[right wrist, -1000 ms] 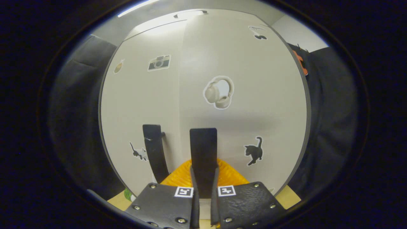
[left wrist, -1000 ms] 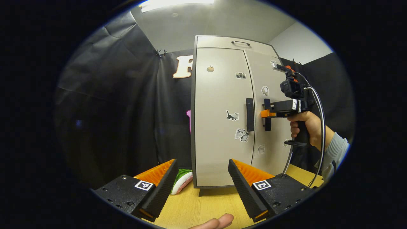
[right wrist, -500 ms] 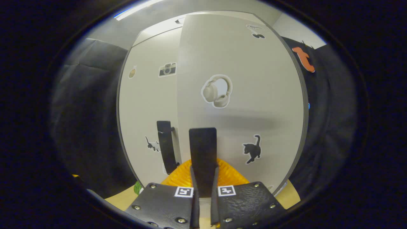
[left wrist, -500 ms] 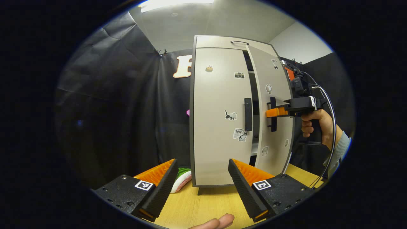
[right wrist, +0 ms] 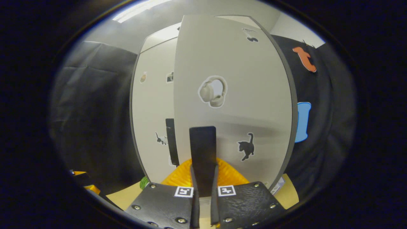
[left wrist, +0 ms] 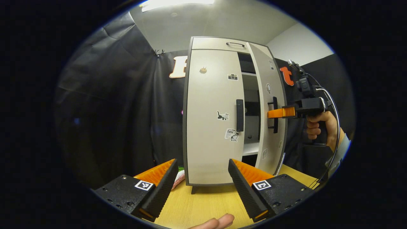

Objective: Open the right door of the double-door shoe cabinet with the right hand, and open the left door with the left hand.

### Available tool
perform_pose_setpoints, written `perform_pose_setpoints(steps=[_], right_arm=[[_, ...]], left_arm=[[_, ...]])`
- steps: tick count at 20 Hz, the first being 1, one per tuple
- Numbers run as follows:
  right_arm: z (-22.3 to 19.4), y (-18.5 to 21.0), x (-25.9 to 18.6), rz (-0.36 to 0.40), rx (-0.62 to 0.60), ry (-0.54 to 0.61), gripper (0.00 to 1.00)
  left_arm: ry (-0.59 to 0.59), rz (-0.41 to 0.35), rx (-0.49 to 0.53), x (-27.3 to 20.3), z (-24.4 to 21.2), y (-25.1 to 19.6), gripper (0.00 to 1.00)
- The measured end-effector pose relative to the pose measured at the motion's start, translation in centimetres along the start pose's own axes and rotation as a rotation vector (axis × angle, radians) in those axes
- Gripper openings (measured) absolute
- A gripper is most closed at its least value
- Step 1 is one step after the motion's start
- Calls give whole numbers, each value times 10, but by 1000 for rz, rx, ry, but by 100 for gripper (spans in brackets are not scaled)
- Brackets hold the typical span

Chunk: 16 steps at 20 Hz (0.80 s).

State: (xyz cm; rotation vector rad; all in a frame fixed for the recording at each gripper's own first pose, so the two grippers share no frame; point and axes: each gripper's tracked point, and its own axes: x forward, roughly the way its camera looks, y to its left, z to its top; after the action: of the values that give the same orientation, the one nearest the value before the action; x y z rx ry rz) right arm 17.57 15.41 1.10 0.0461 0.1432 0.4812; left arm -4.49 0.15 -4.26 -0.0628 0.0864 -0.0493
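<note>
The beige shoe cabinet (left wrist: 216,43) stands on the table with stickers on both doors. Its left door (left wrist: 210,133) is closed, and the black left handle (left wrist: 239,115) is untouched. The right door (left wrist: 270,95) stands swung out, showing dark shelves (left wrist: 251,127) inside. My right gripper (left wrist: 272,113), held by a hand (left wrist: 318,127), is shut on the right handle (left wrist: 275,114). In the right gripper view that handle (right wrist: 202,146) sits clamped in my right gripper (right wrist: 203,171), against the right door (right wrist: 235,79). My left gripper (left wrist: 203,178) hangs open, well short of the cabinet.
The cabinet rests on a wooden table (left wrist: 206,203). A green and pink object (left wrist: 179,174) lies by the cabinet's left foot. A cable (left wrist: 330,152) hangs from the right gripper. A fingertip (left wrist: 216,222) shows at the bottom edge. A small packet (right wrist: 279,184) lies on the table by the right door's lower corner.
The right gripper has pulled the right door from closed to well open, swinging rightward. The cabinet's inside now shows. The left gripper has stayed open and hardly moved.
</note>
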Motion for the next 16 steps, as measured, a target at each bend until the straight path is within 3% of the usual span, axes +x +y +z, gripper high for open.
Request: perform_pose_setpoints(steps=[16], right_arm=[[7, -24, -34, -10, -19, -37, 14]], left_arm=[[9, -42, 8, -11, -8, -14, 98]])
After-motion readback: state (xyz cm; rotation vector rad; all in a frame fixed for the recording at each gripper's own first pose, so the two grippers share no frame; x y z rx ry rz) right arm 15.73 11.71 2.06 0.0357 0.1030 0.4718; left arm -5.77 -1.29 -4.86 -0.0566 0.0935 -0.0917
